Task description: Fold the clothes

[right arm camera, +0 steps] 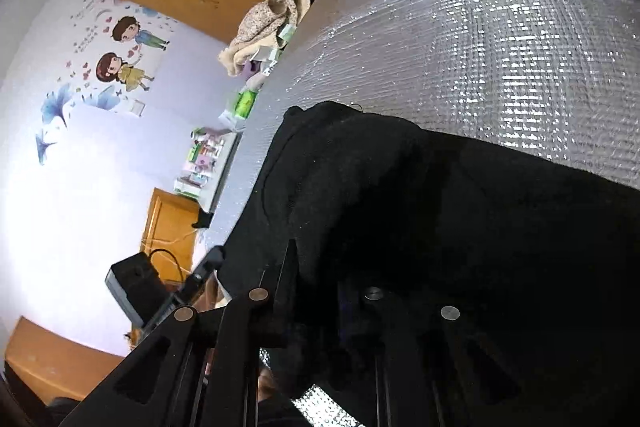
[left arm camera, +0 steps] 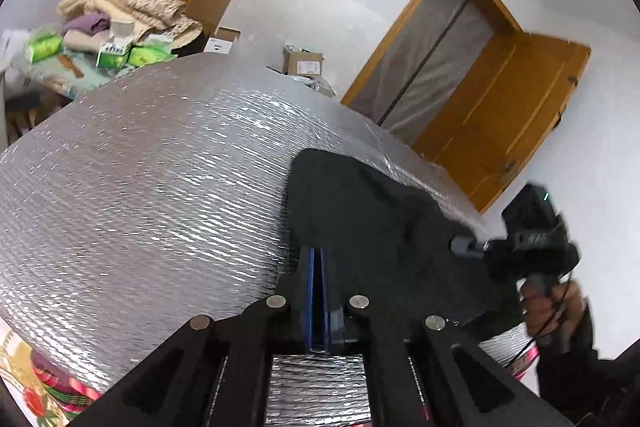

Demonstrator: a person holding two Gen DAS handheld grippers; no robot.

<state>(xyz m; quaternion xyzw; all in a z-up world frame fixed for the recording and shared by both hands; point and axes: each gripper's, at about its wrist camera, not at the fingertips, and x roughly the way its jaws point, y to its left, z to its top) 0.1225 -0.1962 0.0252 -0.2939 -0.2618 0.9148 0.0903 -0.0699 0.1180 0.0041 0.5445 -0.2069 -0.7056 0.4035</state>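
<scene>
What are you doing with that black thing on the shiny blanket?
A person is folding a black fabric garment spread on a silver quilted foil mat, with handheld tongs in each hand. The left tongs are shut at the garment's near edge. The right tongs are buried in the dark cloth, so their grip is hard to see. The fold isn't finished yet.

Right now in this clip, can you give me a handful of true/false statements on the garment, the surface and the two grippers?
1. The garment is black. True.
2. It lies on a bare wooden tabletop. False: it lies on a silver quilted foil mat.
3. The left gripper has its blue pads together at the garment's edge. True.
4. The right gripper is far from the garment. False: black cloth covers its fingers.
5. The doorway is covered by plastic sheeting. True.
</scene>
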